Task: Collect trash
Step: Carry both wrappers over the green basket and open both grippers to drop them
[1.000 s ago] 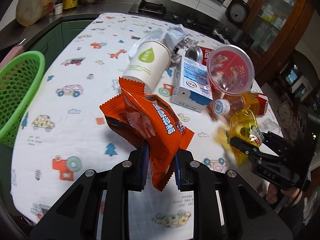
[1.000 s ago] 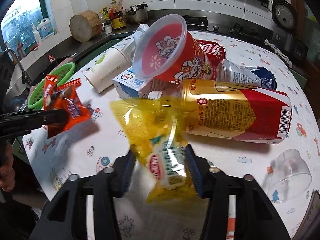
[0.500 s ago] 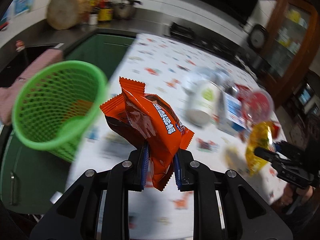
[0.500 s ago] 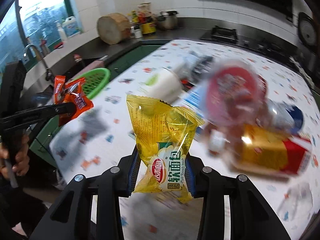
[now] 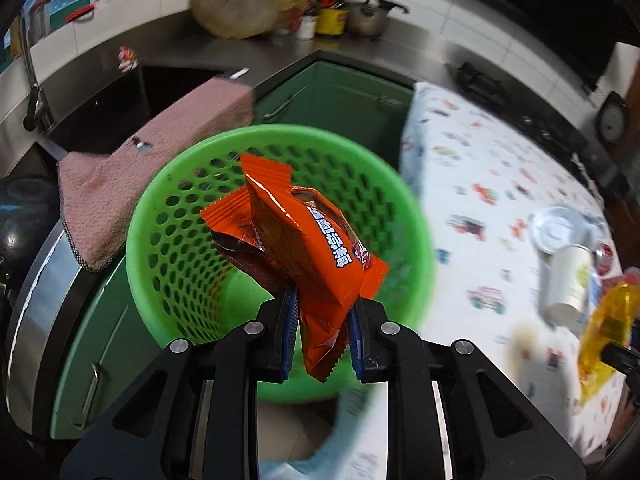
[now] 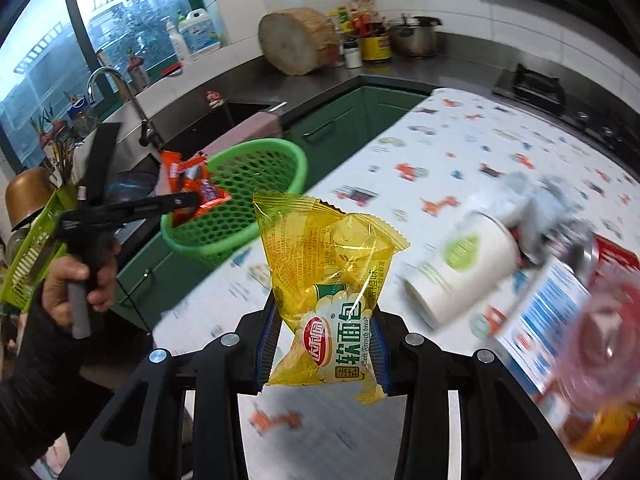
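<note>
My left gripper (image 5: 322,320) is shut on an orange snack wrapper (image 5: 296,240) and holds it above the open mouth of a green mesh basket (image 5: 172,216). In the right wrist view the left gripper (image 6: 188,200), the orange wrapper (image 6: 188,180) and the basket (image 6: 248,196) show at the table's left edge. My right gripper (image 6: 322,344) is shut on a yellow bread wrapper (image 6: 324,264), held above the table. The yellow wrapper also shows at the right of the left wrist view (image 5: 608,320).
A white paper cup (image 6: 460,272), a blue-white carton (image 6: 552,304), a red plastic bowl (image 6: 608,332) and more trash lie on the patterned tablecloth (image 6: 460,148) at right. A pink towel (image 5: 132,168) hangs on the counter edge behind the basket, beside a sink (image 6: 240,112).
Both grippers have swung left with their wrappers. The left one has moved from over the table to over the green basket. The trash pile has slid to the right of both views.
</note>
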Demonstrator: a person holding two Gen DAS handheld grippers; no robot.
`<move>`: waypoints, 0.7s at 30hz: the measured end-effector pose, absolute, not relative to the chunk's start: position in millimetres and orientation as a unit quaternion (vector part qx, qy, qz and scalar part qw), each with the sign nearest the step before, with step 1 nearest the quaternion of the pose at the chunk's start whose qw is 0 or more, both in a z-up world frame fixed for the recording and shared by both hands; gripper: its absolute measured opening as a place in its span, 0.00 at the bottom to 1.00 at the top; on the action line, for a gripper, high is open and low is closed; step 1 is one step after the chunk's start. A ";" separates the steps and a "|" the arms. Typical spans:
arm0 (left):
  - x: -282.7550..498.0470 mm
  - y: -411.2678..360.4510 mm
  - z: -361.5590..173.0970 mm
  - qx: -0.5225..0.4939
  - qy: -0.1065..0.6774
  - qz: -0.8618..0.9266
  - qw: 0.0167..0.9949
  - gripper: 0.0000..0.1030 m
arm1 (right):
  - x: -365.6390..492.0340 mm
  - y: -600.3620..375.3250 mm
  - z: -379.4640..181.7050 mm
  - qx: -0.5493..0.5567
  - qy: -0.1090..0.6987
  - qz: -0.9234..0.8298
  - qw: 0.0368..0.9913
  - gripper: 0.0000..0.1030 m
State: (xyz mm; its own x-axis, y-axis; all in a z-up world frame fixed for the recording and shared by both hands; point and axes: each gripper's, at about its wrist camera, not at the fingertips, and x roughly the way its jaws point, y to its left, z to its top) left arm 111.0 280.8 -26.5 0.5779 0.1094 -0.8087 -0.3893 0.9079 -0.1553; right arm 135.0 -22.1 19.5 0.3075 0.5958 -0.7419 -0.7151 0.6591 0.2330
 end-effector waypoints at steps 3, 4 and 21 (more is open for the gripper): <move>116.6 293.9 -38.1 -0.161 0.454 0.153 0.863 0.27 | 143.9 0.1 19.5 -0.075 0.431 0.415 0.798 0.38; 118.5 296.8 -41.3 -0.159 0.459 0.158 0.860 0.35 | 147.4 6.4 18.5 -0.075 0.435 0.418 0.794 0.37; 74.2 331.9 -34.4 -0.198 0.423 0.196 0.862 0.75 | 189.3 134.5 1.1 -0.057 0.467 0.453 0.758 0.38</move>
